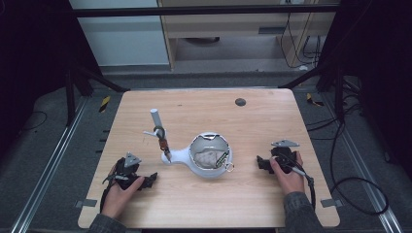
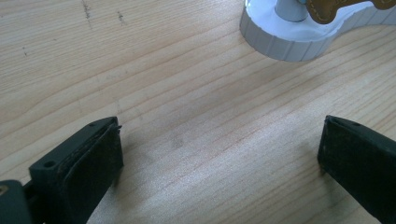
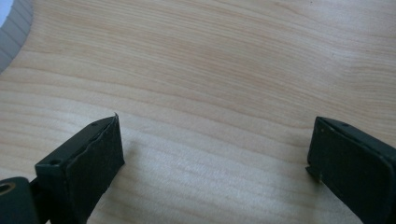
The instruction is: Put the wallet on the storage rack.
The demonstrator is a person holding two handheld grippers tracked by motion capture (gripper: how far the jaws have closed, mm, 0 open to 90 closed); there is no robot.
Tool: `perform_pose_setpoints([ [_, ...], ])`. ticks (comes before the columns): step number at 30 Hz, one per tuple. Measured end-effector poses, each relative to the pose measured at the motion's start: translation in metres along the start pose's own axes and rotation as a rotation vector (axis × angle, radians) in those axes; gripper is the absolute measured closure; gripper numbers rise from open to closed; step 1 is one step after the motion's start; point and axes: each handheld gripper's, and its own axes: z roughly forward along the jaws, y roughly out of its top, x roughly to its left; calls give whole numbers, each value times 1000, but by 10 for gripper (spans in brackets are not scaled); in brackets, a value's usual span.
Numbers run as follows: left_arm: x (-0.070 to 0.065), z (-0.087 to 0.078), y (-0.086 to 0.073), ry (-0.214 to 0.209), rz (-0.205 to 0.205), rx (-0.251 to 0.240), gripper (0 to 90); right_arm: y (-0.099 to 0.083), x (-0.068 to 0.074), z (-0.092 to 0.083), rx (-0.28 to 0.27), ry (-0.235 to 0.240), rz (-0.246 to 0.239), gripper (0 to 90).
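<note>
A white stand sits mid-table, with an upright post at its left end and a round dish at its right. A brown leather tag hangs from the post. Pale crumpled material and a small ring lie in the dish. My left gripper rests on the table left of the stand, open and holding nothing. In the left gripper view, the left gripper faces the stand's ribbed base and the tag. My right gripper lies right of the dish, and the right gripper stands open over bare wood.
A small dark round mark is on the wooden table near its far edge. Black frame bars stand at both far corners. Cables lie on the floor to the right. The stand's ribbed edge shows in the right gripper view.
</note>
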Motion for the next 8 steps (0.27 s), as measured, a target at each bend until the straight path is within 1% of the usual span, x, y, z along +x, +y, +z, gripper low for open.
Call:
perform_pose_setpoints([
  [5,0,0,0,-1,0,0,0,-10,4,-10,0,4,-8,35],
  [8,0,1,1,-5,2,1,0,-12,5,-13,0,3,-6,35],
])
